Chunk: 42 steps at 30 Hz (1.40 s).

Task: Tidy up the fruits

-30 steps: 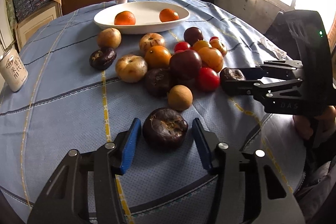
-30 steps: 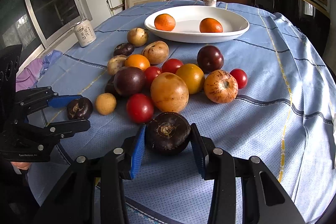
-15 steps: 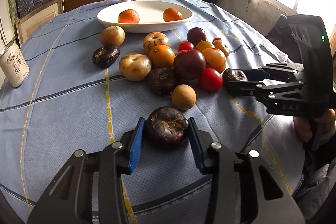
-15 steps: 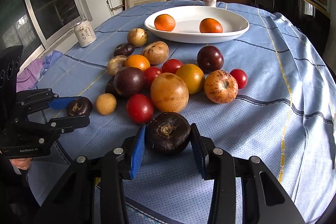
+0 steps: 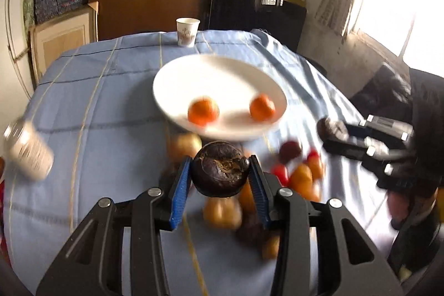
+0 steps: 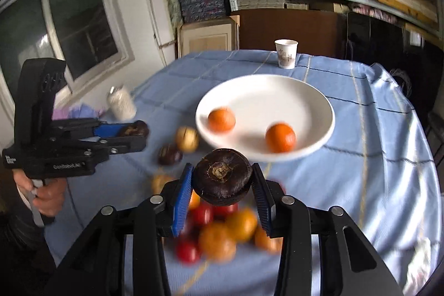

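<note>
- Left wrist view, far left: a can [image 5: 27,154], blurred, label unreadable
- Centre: left gripper [image 5: 220,175] clamped on a dark fruit [image 5: 220,171], blue pads tight on both its sides; the fruit is clear of the blue cloth [image 5: 111,107], just below the plate rim in the frame
- Upper centre: white plate [image 5: 188,79] with two oranges [image 5: 203,111]; paper cup [image 5: 188,31] beyond it
- Right: right gripper [image 5: 333,133] with a second dark fruit [image 5: 331,128] at its tip
- Right wrist view, left: the left gripper and a hand [image 6: 45,192] on its handle
- Centre: right gripper clamped on its own dark fruit, stem scar facing the lens; the loose fruit pile [image 6: 222,229] sits low in the frame under it
- Risk: both fruits are round and pinched only at the sides, so a quick swing could let one roll out onto the pile
- Risk: both grippers seem headed for one plate; they may knock together, or a dropped fruit may nudge an orange over the rim
- Hard to read: pile smeared by motion, count uncertain; fruit undersides hidden by the jaws
</note>
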Tool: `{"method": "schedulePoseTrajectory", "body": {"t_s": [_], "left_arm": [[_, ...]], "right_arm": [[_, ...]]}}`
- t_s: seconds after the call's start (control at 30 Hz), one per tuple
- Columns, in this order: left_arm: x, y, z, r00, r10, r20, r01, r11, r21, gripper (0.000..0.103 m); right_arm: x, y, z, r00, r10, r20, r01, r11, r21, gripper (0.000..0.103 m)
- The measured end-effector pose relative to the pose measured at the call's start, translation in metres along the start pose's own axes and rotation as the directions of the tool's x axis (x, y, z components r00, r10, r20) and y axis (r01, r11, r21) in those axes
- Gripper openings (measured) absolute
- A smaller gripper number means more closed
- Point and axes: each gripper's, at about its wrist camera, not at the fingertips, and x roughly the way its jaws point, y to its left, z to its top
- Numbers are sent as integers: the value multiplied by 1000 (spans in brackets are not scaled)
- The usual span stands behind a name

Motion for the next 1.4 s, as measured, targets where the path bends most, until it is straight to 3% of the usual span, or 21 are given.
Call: {"method": "schedulePoseTrajectory", "body": {"t_s": [0.23,0.4,0.57,0.6,0.63,0.73,0.8,0.83,0.93,1.07,1.13,1.3,1.4], "left_arm": [[71,21,73,997,32,-64,-36,998,-58,40],[110,29,88,989,107,-104,-111,993,-33,40],[137,38,89,982,100,-160,-109,993,-50,41],[139,38,88,980,109,-169,-119,992,-50,45],[141,38,88,976,127,-175,-137,989,-48,57],[127,31,86,978,161,-131,-165,986,-22,72],[113,26,83,980,174,-94,-176,984,-11,84],[101,23,79,981,182,-66,-183,983,-14,92],[71,16,61,983,186,-12,-186,982,-32,98],[41,11,21,970,240,30,-238,969,-65,98],[29,7,0,964,261,50,-258,964,-61,98],[8,16,-57,971,228,67,-219,969,-115,99],[4,22,-78,979,200,46,-192,971,-145,99]], "right_arm": [[71,-13,33,999,-10,-53,13,998,57,42],[96,-12,37,995,-32,-92,37,998,54,42],[114,-9,38,991,-39,-127,43,999,32,43],[115,-9,38,991,-43,-127,47,999,28,43],[116,-7,38,991,-50,-127,53,998,19,44],[108,-4,37,992,-69,-106,69,998,-2,59],[97,-2,38,995,-68,-78,68,998,-8,63],[89,-1,37,996,-70,-58,69,998,-12,65],[65,-2,29,997,-82,8,82,997,-14,73],[37,-19,2,988,-131,80,130,991,23,76],[27,-32,-15,977,-196,86,192,980,56,76],[-3,-55,-50,948,-299,111,287,952,110,76],[-7,-65,-60,953,-287,95,270,950,159,76]]}}
